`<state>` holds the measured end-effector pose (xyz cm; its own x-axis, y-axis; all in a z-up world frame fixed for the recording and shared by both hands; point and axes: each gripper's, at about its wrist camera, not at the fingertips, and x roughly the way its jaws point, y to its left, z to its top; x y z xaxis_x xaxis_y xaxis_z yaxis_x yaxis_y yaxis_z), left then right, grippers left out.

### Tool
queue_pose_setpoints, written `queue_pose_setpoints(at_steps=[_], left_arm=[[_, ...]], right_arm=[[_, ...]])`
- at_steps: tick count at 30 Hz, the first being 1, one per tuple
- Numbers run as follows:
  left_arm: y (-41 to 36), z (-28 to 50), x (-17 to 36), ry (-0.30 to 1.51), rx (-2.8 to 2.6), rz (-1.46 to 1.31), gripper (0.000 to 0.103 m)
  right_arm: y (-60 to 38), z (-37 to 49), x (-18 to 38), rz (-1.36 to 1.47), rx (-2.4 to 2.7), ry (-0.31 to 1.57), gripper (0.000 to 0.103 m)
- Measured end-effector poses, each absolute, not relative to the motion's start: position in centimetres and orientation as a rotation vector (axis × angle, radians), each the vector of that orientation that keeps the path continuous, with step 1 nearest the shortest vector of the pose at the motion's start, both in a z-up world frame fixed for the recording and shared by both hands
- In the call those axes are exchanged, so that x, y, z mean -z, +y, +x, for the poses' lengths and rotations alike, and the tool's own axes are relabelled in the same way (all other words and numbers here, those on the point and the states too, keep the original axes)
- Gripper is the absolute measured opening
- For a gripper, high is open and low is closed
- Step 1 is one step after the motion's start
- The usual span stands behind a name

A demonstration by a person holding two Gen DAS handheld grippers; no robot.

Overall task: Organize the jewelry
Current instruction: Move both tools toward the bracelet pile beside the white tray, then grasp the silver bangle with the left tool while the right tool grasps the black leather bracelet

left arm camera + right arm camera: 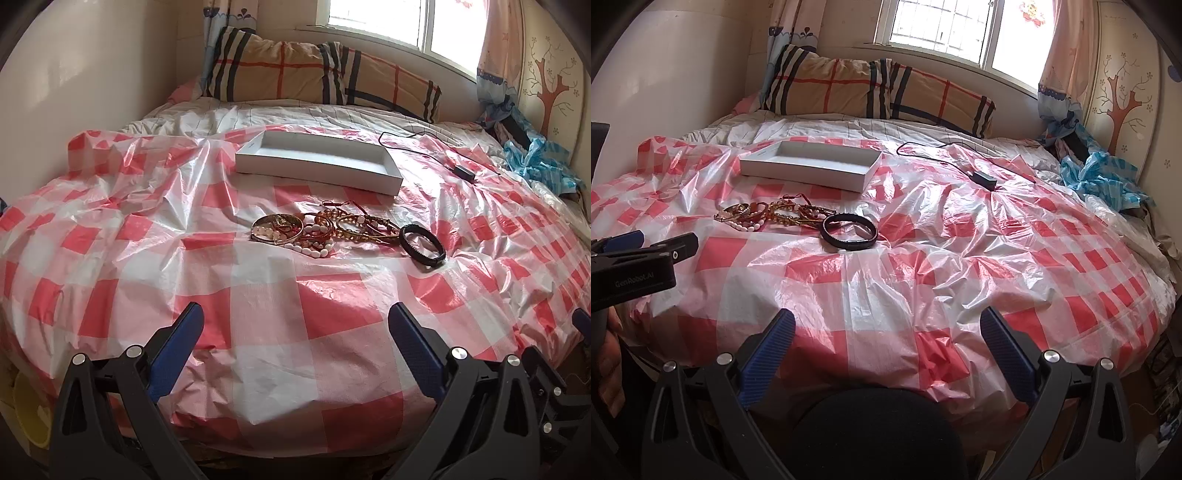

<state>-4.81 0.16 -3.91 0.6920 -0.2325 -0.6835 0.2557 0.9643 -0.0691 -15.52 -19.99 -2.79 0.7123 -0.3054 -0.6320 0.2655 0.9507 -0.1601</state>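
A pile of jewelry (pixel 325 227) with gold bangles, white bead bracelets and red cords lies on the red-and-white checked plastic sheet (pixel 258 302) over the bed; it also shows in the right wrist view (pixel 768 216). A black bracelet (pixel 423 243) lies just right of the pile, seen too in the right wrist view (pixel 849 230). An open, empty white box (pixel 317 160) sits behind the pile (pixel 812 164). My left gripper (pixel 295 317) is open and empty, well short of the pile. My right gripper (pixel 886 321) is open and empty, to the near right of the jewelry.
A plaid pillow (pixel 317 74) lies under the window. A black cable with adapter (pixel 982 179) lies right of the box. Blue striped cloth (pixel 1100 177) is bunched at the far right. The wall runs along the left. A dark round object (pixel 879 432) lies below my right gripper.
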Motion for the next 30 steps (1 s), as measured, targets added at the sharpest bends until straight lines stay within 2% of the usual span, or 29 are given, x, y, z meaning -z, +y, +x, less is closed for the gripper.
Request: queue_pose_setpoints(at_steps=[7, 14, 22, 30], left_arm=[[0.7, -5.3, 3.9, 0.735, 0.257, 0.061, 0.096], [2.4, -3.5, 4.1, 0.763, 0.245, 0.030, 0.097], [3.0, 2.6, 4.3, 0.826, 0.268, 0.005, 0.097], [-0.6, 8.6, 6.1, 0.866, 0.333, 0.081, 0.097]], right_arm=[[-20.1, -14.1, 2.6, -0.035, 0.204, 0.782, 0.096], [-21.6, -9.5, 1.0, -0.073, 0.154, 0.767, 0.096], [-24.1, -1.5, 3.7, -0.023, 0.027, 0.889, 0.096], [-24.3, 4.2, 7.4, -0.001, -0.087, 0.992, 0.096]])
